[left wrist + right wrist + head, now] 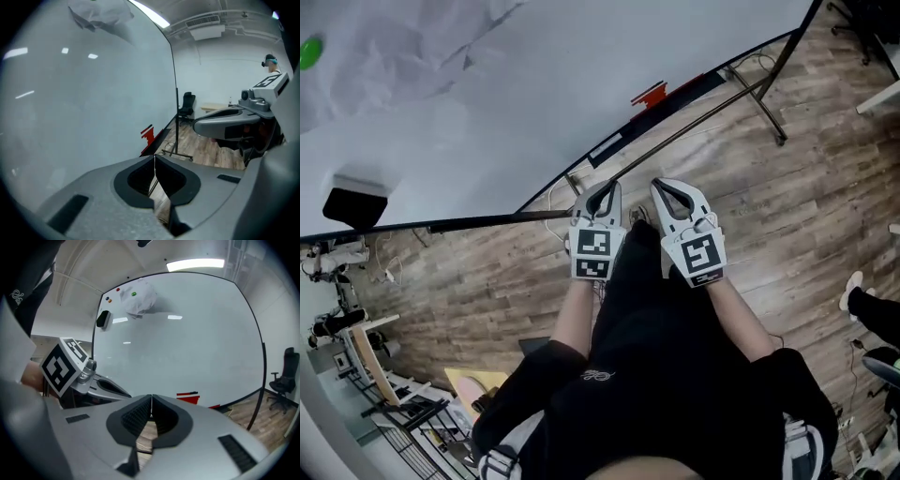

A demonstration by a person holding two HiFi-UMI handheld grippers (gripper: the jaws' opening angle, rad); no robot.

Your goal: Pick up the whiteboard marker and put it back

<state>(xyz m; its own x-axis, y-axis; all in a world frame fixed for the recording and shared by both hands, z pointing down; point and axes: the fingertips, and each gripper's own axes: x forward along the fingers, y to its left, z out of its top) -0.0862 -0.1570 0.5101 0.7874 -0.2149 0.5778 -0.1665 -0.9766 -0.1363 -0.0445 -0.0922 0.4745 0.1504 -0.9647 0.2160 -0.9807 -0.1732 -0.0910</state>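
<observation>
black block (354, 204): on the whiteboard (534, 84), far left of the left gripper.
left gripper (605, 189): jaws closed tip to tip, nothing held.
right gripper (662, 187): just beside it, jaws likewise together, empty.
red piece (649, 94): on the whiteboard's lower edge, ahead of both grippers, well apart; whether it is the marker cannot be told.

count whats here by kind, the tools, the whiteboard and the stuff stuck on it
tools: 2 (left tool, right tool)
whiteboard: 1
black eraser: 1
crumpled white sheet: 1
green magnet: 1
total: 6
</observation>
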